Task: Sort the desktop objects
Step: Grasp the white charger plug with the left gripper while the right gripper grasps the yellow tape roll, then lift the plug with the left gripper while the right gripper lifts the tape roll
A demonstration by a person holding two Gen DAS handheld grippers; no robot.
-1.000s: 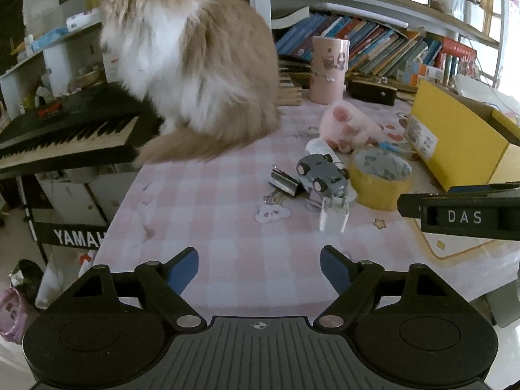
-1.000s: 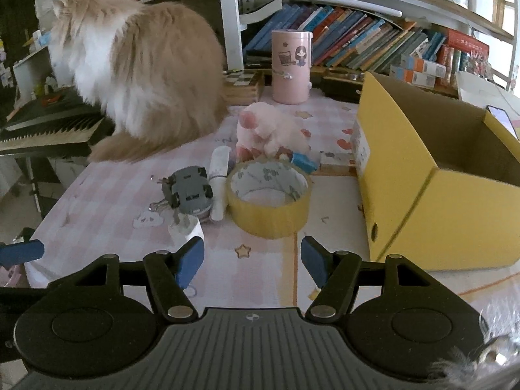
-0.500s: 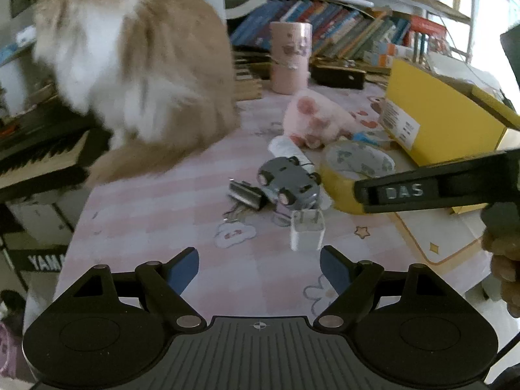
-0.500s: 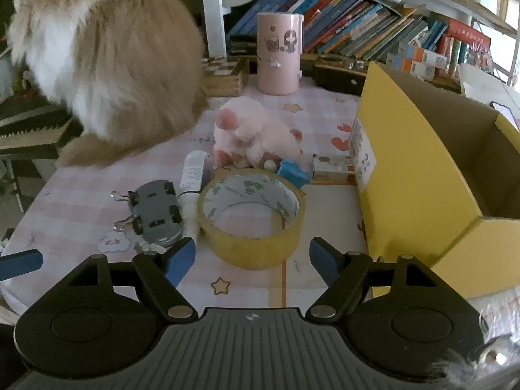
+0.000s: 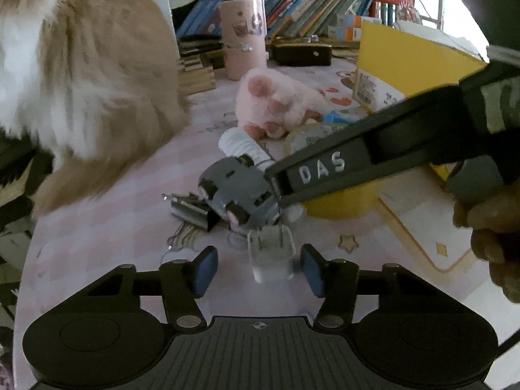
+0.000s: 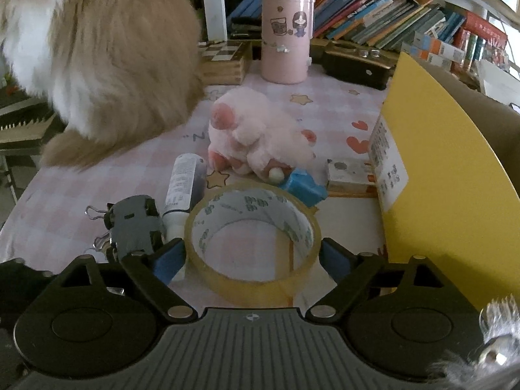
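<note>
My left gripper [image 5: 256, 271] is open, its blue pads on either side of a white plug charger [image 5: 272, 253] on the pink checked cloth. My right gripper [image 6: 252, 256] is open, with the yellow tape roll [image 6: 252, 237] between its fingers; its arm crosses the left wrist view. A grey toy car [image 5: 239, 191] lies upside down beside a white tube [image 6: 183, 185], also in the right wrist view [image 6: 135, 224]. A pink plush toy [image 6: 256, 136], a blue eraser [image 6: 304, 187] and a small box [image 6: 349, 172] lie behind the tape.
A fluffy cat [image 6: 97, 52] sits at the left of the table. An open yellow box [image 6: 448, 175] stands at the right. A pink cylinder holder [image 6: 287, 35], a black case [image 6: 356, 65] and books line the back. Binder clips [image 5: 191, 204] lie by the car.
Both grippers have moved forward and down. The left one now has the charger between its pads and has narrowed; the right one now has the tape roll between its fingers.
</note>
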